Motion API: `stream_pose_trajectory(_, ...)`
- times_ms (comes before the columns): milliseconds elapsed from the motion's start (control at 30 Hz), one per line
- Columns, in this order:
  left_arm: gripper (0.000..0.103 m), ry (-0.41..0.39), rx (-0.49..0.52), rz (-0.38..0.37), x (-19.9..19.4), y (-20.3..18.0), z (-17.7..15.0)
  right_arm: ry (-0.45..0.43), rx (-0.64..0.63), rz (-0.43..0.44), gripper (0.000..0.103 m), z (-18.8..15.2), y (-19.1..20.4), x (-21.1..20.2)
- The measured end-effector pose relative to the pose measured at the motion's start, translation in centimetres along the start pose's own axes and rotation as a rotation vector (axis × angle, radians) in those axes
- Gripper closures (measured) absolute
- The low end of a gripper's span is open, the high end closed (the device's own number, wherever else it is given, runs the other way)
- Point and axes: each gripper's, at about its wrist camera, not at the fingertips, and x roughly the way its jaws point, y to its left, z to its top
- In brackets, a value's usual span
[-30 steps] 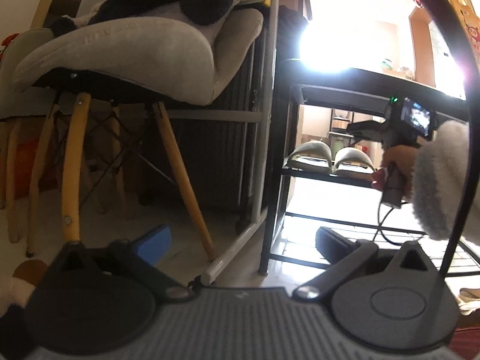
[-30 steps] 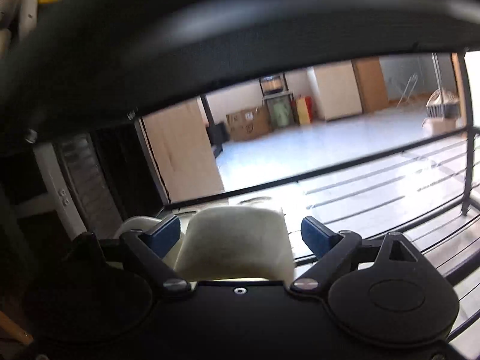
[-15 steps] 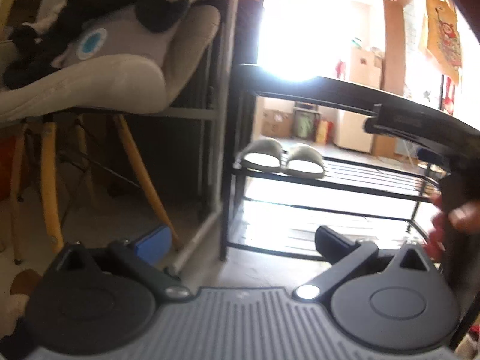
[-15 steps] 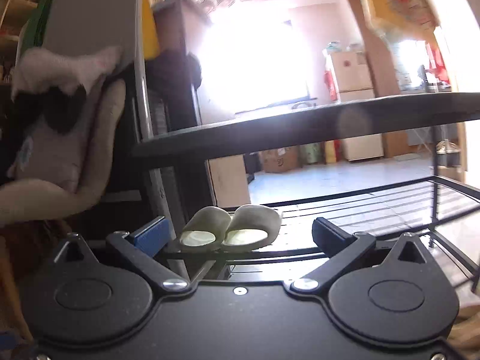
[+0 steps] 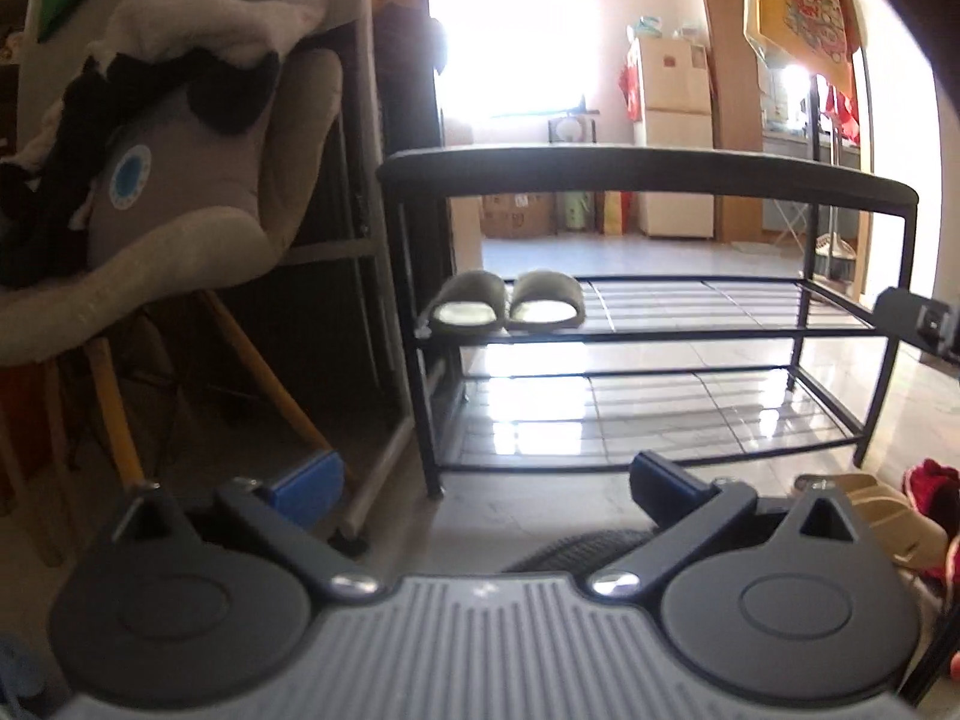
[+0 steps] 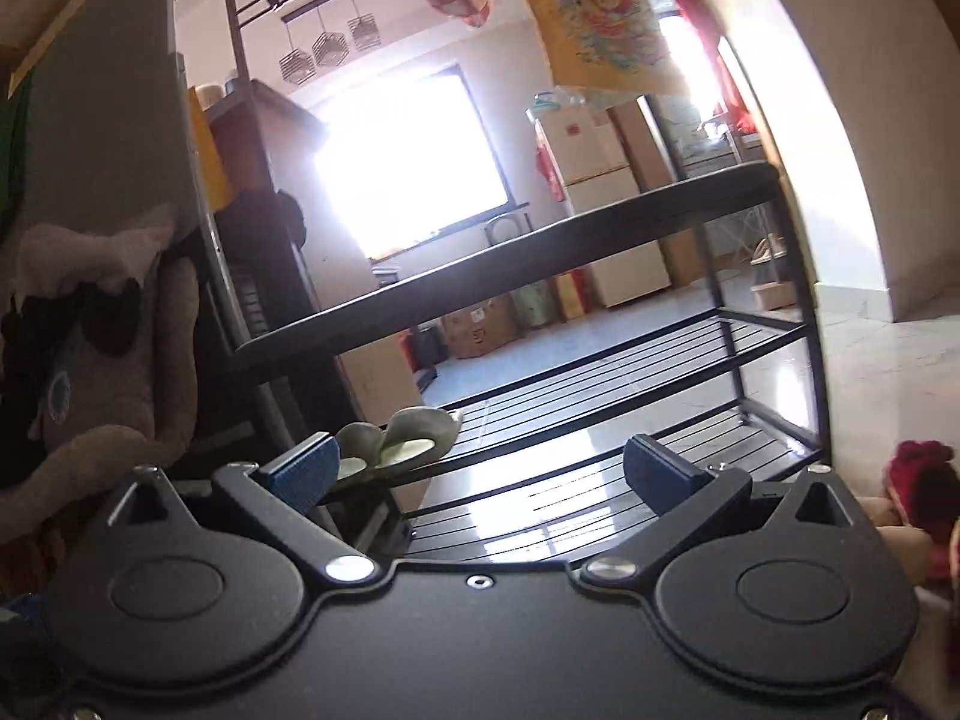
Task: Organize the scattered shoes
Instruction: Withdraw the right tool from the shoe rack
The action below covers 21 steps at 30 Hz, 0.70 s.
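Facing a black shoe rack (image 5: 648, 180), the left gripper (image 5: 480, 480) hangs low over the tiled floor with its blue-padded fingers (image 5: 309, 480) spread wide and nothing between them. On the rack's middle wire shelf, at the 12 o'clock position from this gripper, a pair of pale grey-green slippers (image 5: 510, 306) sits side by side and touching, at the left end of the shelf with their openings toward the camera; the rest of that shelf and the lower shelf (image 5: 660, 420) show only bare wires. At 3 o'clock, on the floor beside the rack's right leg, lie a beige shoe (image 5: 882, 510) and a red item (image 5: 936, 486), partly cut off by the frame edge, so their exact kind is hard to tell. At 10 o'clock stands a padded chair (image 5: 198, 240) with yellow wooden legs, holding a grey plush toy (image 5: 156, 162). The right gripper (image 6: 480, 471) is likewise wide open and empty, tilted so the rack slopes across its view; the same slippers (image 6: 396, 438) appear at its 11 o'clock, just past its left fingertip. A yellow cartoon-printed bag (image 6: 594, 18) hangs at 1 o'clock, and a white fridge (image 6: 606, 204) stands well behind the rack.
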Motion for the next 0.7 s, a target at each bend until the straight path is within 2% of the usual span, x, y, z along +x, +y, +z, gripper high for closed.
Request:
stream_pose_trajectory(233, 0.000, 0.029, 0.029, 0.001, -1.7, -1.6, -0.3, -0.013, 0.036, -0.015, 0.000, 0.2, -1.7, -3.5)
stream_pose_trajectory(433, 0.000, -0.002, 0.115, 0.043, -3.6, -3.4, -1.0, -0.019, 0.070, -0.030, 0.000, 0.3, -3.0, -5.8)
stream_pose_trajectory(700, 0.000, 0.031, 0.029, -0.056, -4.9, -3.5, -1.2, -0.030, 0.091, -0.044, 0.000, 0.5, -4.3, -7.8)
